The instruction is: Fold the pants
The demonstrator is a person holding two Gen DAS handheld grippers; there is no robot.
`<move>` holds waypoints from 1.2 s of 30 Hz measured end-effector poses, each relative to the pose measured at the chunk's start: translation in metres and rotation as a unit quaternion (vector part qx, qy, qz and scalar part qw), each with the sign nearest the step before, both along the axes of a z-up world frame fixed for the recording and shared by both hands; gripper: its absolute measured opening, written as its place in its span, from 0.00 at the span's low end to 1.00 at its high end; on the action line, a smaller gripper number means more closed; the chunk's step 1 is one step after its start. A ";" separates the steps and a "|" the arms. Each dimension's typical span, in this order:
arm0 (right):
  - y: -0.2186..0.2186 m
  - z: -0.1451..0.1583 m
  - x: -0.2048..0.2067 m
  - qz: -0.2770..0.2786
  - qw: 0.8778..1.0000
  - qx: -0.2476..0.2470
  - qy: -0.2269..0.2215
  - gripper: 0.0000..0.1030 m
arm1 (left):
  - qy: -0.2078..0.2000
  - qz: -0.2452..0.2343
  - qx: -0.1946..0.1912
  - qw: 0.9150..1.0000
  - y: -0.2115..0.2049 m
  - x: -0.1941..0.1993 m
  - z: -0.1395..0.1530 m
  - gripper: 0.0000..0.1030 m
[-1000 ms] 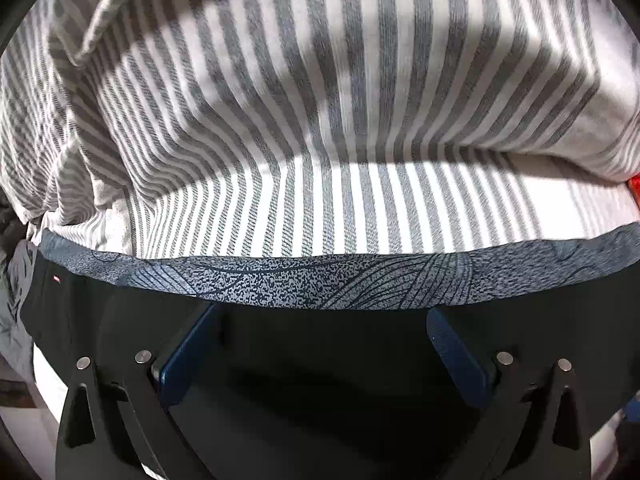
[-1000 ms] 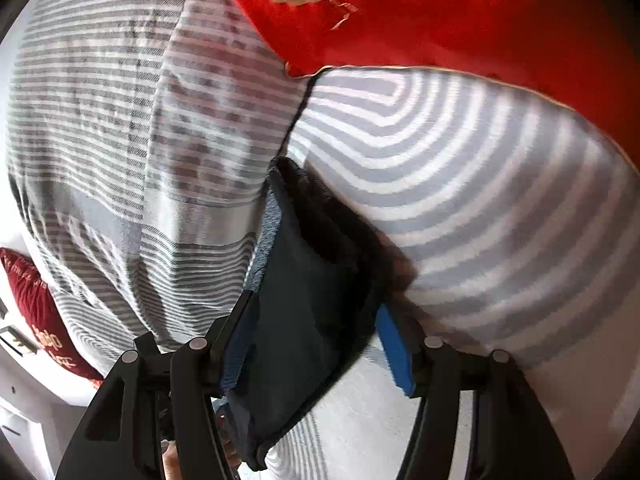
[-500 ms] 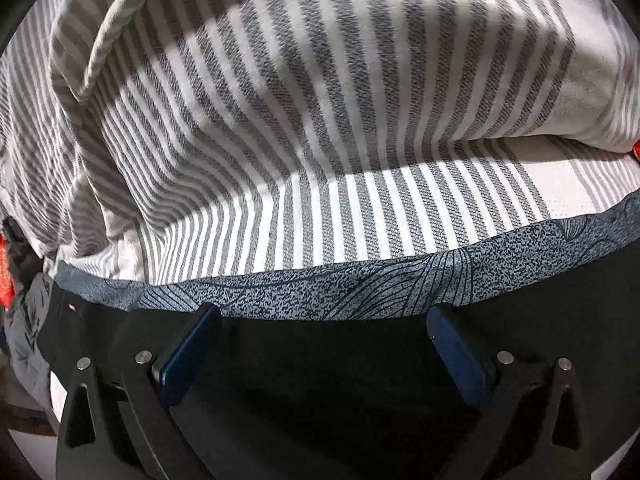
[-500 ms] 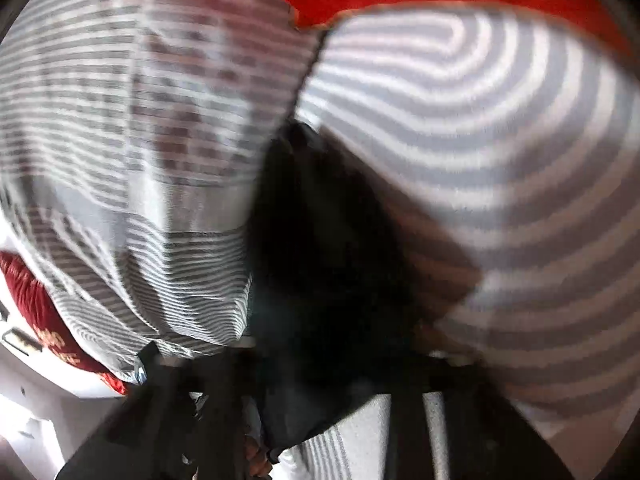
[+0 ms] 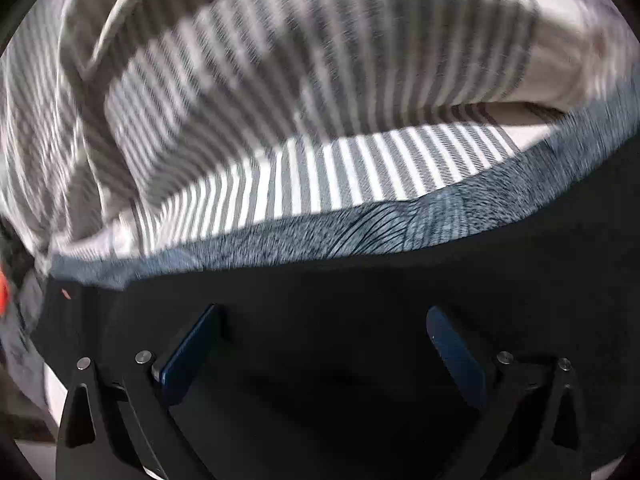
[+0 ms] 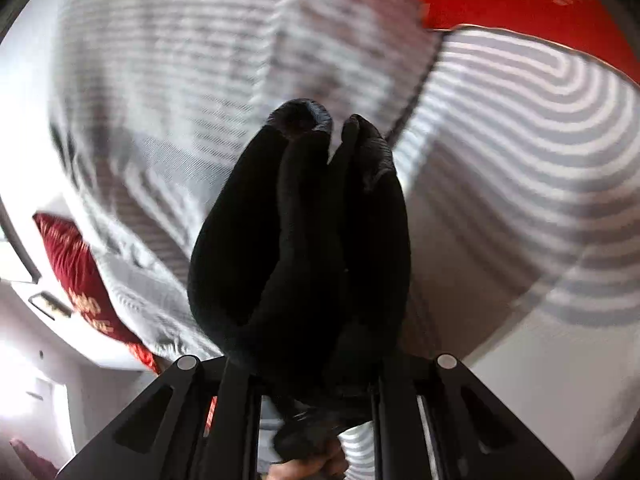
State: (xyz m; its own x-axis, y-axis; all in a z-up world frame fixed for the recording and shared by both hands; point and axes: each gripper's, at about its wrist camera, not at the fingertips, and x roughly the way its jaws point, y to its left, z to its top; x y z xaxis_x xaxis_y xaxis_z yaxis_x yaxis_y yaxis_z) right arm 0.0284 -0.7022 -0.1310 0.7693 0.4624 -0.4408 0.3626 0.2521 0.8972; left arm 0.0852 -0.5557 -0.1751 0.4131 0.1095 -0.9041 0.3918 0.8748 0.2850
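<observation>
2 grippers engaged; my right gripper (image 6: pixel 316 384) is clenched on a bunched end of the black pants (image 6: pixel 304 240), raised off the striped bedding (image 6: pixel 520 160) to start the fold; my left gripper (image 5: pixel 320 344) stands released over the patterned waistband (image 5: pixel 400 228), ready to pin it.

Left gripper (image 5: pixel 320 344) jaws wide apart at frame bottom; right gripper (image 6: pixel 316 376) jaws clamped on pants (image 6: pixel 300 248), lower centre.
</observation>
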 end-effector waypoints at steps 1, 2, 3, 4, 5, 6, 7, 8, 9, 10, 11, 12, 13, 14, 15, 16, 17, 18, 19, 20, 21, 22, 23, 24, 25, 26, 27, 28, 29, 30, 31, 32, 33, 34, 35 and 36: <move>0.007 0.006 0.003 0.007 1.000 -0.006 -0.003 0.14 | -0.004 -0.009 0.005 1.000 -0.002 -0.001 0.000 1.00; 0.014 0.011 0.007 0.013 1.000 -0.012 -0.005 0.14 | -0.002 -0.014 0.004 1.000 -0.001 -0.001 0.001 1.00; 0.021 0.018 0.010 0.020 1.000 -0.018 -0.009 0.14 | 0.012 -0.011 -0.009 1.000 0.004 0.004 0.002 1.00; 0.027 0.026 0.012 0.025 0.999 -0.024 -0.013 0.14 | 0.029 -0.004 -0.024 0.999 0.010 0.009 0.004 1.00; 0.031 0.033 0.013 0.029 0.999 -0.031 -0.015 0.14 | 0.047 0.006 -0.041 0.998 0.018 0.016 0.005 1.00; 0.037 0.039 0.016 0.034 0.998 -0.040 -0.017 0.14 | 0.059 0.019 -0.057 0.996 0.029 0.021 0.009 1.00; 0.044 0.046 0.019 0.041 0.998 -0.051 -0.019 0.14 | 0.058 0.027 -0.066 0.996 0.037 0.022 0.013 1.00; 0.053 0.053 0.024 0.050 0.996 -0.065 -0.020 0.14 | 0.055 0.032 -0.076 0.995 0.045 0.024 0.019 1.00; 0.061 0.058 0.028 0.058 0.995 -0.075 -0.020 0.14 | 0.051 0.035 -0.091 0.994 0.057 0.025 0.027 1.00; 0.070 0.063 0.031 0.066 0.994 -0.085 -0.019 0.14 | 0.049 0.037 -0.102 0.993 0.068 0.026 0.034 1.00; 0.080 0.066 0.032 0.075 0.993 -0.094 -0.019 0.14 | 0.047 0.037 -0.109 0.992 0.077 0.027 0.039 1.00; 0.089 0.068 0.036 0.081 0.992 -0.099 -0.019 0.14 | 0.045 0.037 -0.115 0.992 0.089 0.028 0.046 1.00; 0.097 0.070 0.040 0.087 0.991 -0.102 -0.018 0.14 | 0.042 0.036 -0.117 0.992 0.100 0.029 0.051 1.00; 0.110 0.073 0.045 0.094 0.990 -0.106 -0.018 0.14 | 0.039 0.037 -0.118 0.992 0.112 0.032 0.054 1.00; 0.119 0.074 0.047 0.100 0.989 -0.110 -0.019 0.14 | 0.036 0.039 -0.120 0.991 0.126 0.032 0.059 1.00; 0.130 0.075 0.052 0.108 0.987 -0.116 -0.018 0.14 | 0.033 0.042 -0.121 0.991 0.140 0.035 0.062 1.00; 0.143 0.077 0.057 0.119 0.985 -0.125 -0.017 0.14 | 0.030 0.046 -0.121 0.991 0.151 0.035 0.066 1.00; 0.156 0.078 0.061 0.129 0.982 -0.135 -0.014 0.14 | 0.027 0.054 -0.121 0.991 0.169 0.038 0.070 1.00; 0.169 0.078 0.066 0.139 0.979 -0.146 -0.010 0.14 | 0.026 0.061 -0.119 0.991 0.184 0.041 0.071 1.00; 0.185 0.077 0.072 0.153 0.975 -0.165 -0.001 0.14 | 0.025 0.069 -0.118 0.990 0.198 0.044 0.072 1.00; 0.198 0.075 0.074 0.163 0.970 -0.180 0.006 0.14 | 0.025 0.081 -0.117 0.989 0.216 0.048 0.073 1.00; 0.213 0.072 0.079 0.174 0.965 -0.195 0.013 0.14 | 0.025 0.091 -0.115 0.989 0.229 0.050 0.073 1.00; 0.230 0.068 0.083 0.187 0.958 -0.218 0.025 0.14 | 0.026 0.102 -0.113 0.988 0.242 0.051 0.073 1.00; 0.244 0.065 0.087 0.197 0.950 -0.239 0.034 0.14 | 0.027 0.116 -0.110 0.987 0.259 0.053 0.072 1.00; 0.265 0.060 0.092 0.213 0.937 -0.274 0.047 0.14 | 0.027 0.125 -0.107 0.986 0.271 0.054 0.071 1.00; 0.279 0.055 0.096 0.223 0.927 -0.295 0.056 0.14 | 0.028 0.134 -0.104 0.985 0.283 0.056 0.070 1.00; 0.294 0.050 0.100 0.233 0.917 -0.317 0.066 0.14 | 0.030 0.145 -0.101 0.984 0.297 0.058 0.067 1.00; 0.309 0.043 0.103 0.244 0.904 -0.343 0.078 0.14 | 0.031 0.151 -0.099 0.983 0.307 0.059 0.065 1.00; 0.324 0.035 0.105 0.256 0.886 -0.375 0.091 0.15 | 0.032 0.157 -0.097 0.982 0.315 0.060 0.062 1.00; 0.338 0.026 0.107 0.267 0.868 -0.405 0.105 0.16 | 0.034 0.162 -0.094 0.982 0.327 0.062 0.058 1.00; 0.349 0.018 0.107 0.275 0.852 -0.431 0.116 0.19 | 0.035 0.166 -0.091 0.981 0.338 0.064 0.053 1.00; 0.358 0.007 0.105 0.280 0.833 -0.460 0.126 0.23 | 0.036 0.169 -0.089 0.981 0.342 0.061 0.051 1.00; 0.368 0.003 0.106 0.285 0.816 -0.485 0.134 0.26 | 0.038 0.173 -0.087 0.980 0.348 0.061 0.050 1.00; 0.379 0.001 0.106 0.289 0.796 -0.513 0.139 0.27 | 0.039 0.176 -0.086 0.980 0.353 0.060 0.050 1.00; 0.389 0.003 0.107 0.293 0.783 -0.531 0.139 0.36 | 0.039 0.178 -0.086 0.979 0.357 0.058 0.050 1.00; 0.395 0.006 0.106 0.298 0.775 -0.540 0.135 0.49 | 0.040 0.181 -0.084 0.979 0.361 0.058 0.050 1.00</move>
State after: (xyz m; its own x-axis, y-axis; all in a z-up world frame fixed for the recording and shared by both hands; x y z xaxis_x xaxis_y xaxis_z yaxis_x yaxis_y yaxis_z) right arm 0.1343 -0.3076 -0.1250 0.3740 -0.0508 -0.9260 0.0305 0.9986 -0.0424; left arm 0.1437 -0.1952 -0.1246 0.3024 0.0822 -0.9496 0.0625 0.9924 0.1058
